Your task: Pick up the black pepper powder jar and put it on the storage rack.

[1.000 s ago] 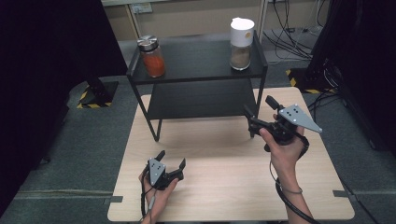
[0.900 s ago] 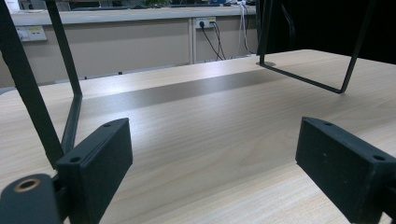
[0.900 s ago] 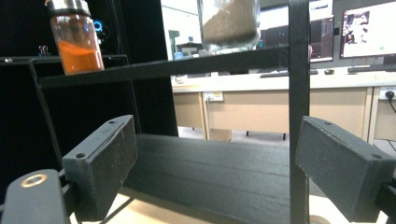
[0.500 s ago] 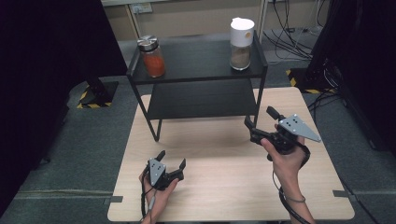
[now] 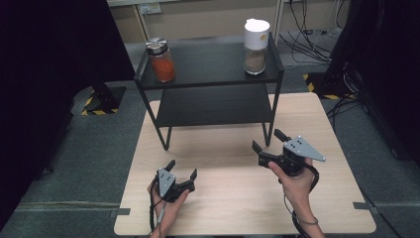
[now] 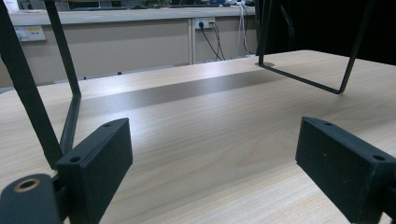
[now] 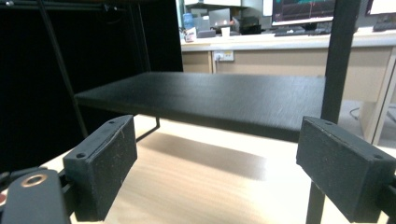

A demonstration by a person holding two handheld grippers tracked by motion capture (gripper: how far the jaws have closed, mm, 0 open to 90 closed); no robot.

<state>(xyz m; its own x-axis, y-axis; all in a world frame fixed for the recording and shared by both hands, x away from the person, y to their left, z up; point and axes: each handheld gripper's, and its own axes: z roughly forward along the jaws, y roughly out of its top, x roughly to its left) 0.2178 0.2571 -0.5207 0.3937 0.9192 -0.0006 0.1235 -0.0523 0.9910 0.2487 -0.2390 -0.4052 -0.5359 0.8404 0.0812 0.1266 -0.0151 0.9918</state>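
High view: left claw (image 5: 182,170) and right claw (image 5: 266,141) gape, empty; no legible writing.

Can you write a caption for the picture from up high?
Two open grippers, left gripper and right gripper, wait on a wooden table before a black shelf holding two jars.

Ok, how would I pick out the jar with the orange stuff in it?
Find the black two-tier rack standing at the far end of the wooden table. On its top shelf, at the left corner, stands the jar: clear glass, orange-red contents, silver lid. The other container, at the right, has a white lid and brownish contents.
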